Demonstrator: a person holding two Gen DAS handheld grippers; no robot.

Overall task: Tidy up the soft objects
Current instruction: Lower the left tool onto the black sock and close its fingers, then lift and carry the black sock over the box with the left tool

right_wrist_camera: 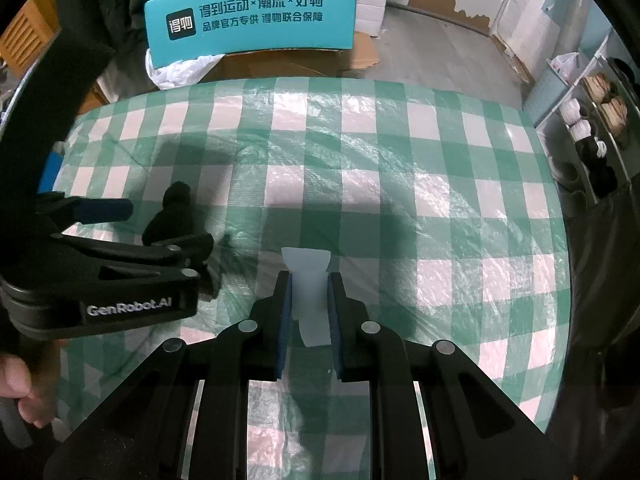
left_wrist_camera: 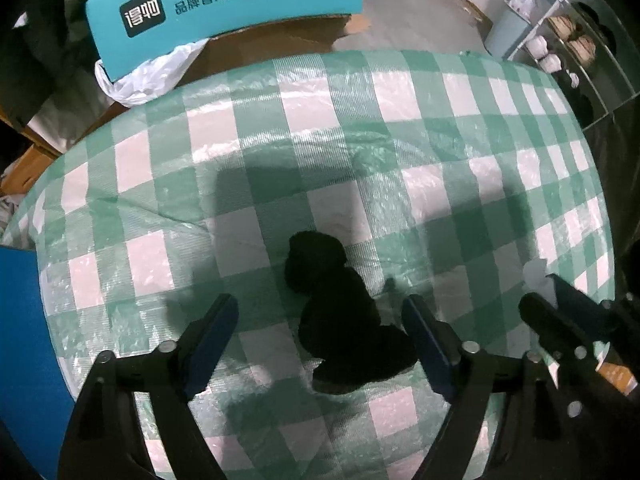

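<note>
One soft piece in our grip, one still loose on the checked cloth

Beneath both claws we see the green-and-white checked cloth (left_wrist_camera: 360, 128), bare apart from the two items; beyond it stands a teal printed board (right_wrist_camera: 252, 16), and off to the right a shelf unit (right_wrist_camera: 592, 120) holds what look like rolled soft things, though we cannot tell whether they belong to this job. Our left gripper (left_wrist_camera: 320, 336) points down with its jaws spread wide, and the black soft item (left_wrist_camera: 340, 320) lies on the cloth between its fingers, not yet pinched. Our right gripper (right_wrist_camera: 308, 304) is pressed together on a small pale fabric piece (right_wrist_camera: 306, 280) that sticks out past its fingertips. We judge the sorting only begun: neither piece is put away.
</note>
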